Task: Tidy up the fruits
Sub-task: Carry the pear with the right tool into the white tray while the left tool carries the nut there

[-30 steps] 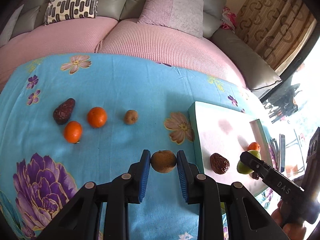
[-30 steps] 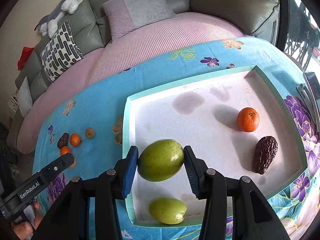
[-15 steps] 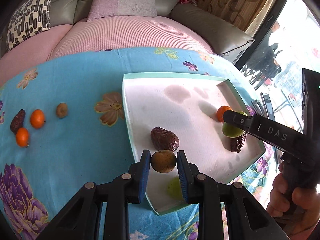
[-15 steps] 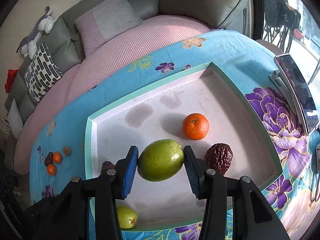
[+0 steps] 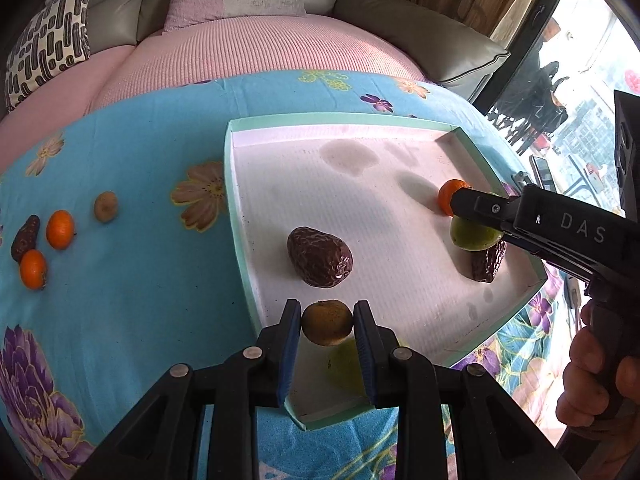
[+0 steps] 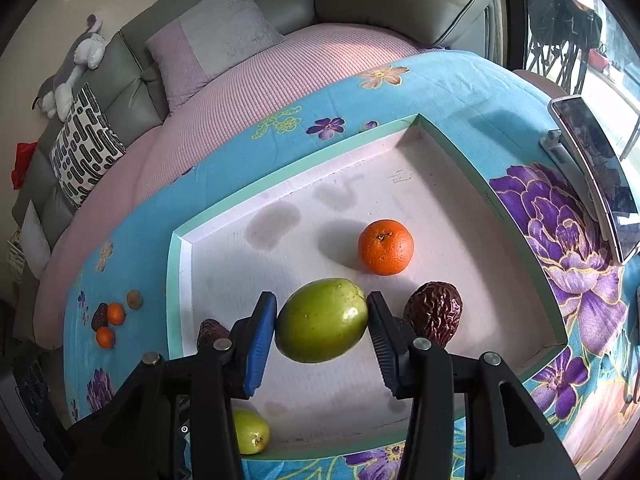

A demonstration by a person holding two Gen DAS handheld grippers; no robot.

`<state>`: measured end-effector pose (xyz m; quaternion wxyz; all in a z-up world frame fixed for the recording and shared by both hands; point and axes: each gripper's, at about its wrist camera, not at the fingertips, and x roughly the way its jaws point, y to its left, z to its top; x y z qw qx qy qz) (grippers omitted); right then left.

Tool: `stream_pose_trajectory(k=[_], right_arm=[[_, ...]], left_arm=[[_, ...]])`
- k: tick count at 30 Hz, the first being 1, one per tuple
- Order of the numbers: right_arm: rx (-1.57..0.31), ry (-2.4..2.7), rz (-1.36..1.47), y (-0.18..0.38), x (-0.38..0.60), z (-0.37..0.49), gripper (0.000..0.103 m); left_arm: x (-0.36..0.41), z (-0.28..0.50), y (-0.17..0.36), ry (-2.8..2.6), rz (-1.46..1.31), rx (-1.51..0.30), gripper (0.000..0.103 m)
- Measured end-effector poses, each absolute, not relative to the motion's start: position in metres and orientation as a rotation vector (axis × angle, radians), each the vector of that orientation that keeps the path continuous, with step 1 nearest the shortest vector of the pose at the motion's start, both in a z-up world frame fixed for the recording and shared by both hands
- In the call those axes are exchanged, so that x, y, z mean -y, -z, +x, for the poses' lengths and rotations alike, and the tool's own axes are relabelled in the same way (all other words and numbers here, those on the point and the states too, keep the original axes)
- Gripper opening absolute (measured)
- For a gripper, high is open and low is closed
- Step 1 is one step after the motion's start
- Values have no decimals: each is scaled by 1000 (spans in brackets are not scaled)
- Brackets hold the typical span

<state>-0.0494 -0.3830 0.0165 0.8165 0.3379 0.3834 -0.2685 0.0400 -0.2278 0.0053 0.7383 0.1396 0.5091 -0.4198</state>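
Note:
My left gripper is shut on a small brown round fruit, held over the near left part of the white tray. My right gripper is shut on a large green fruit above the tray, between an orange and a wrinkled dark date. In the left wrist view the right gripper reaches in from the right over the green fruit. Another date and a second green fruit lie in the tray.
On the blue flowered cloth to the left lie two small oranges, a dark date and a brown fruit. A phone stands at the right. A pink-covered sofa with cushions lies behind. A hand grips the right handle.
Both grippers have carried their fruits rightward over the tray. The left one came from the cloth to the tray's near left; the right one moved deeper, beside the orange and date.

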Motion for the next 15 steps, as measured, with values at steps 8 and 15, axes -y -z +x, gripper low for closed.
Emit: stream_pose_trajectory(k=[8, 15], right_arm=[[-896, 568, 708, 4, 380, -37, 48], [-959, 563, 688, 20, 378, -28, 48]], left_arm=[[230, 42, 1, 899, 314, -1132, 29], [231, 45, 8, 874, 330, -1142, 29]])
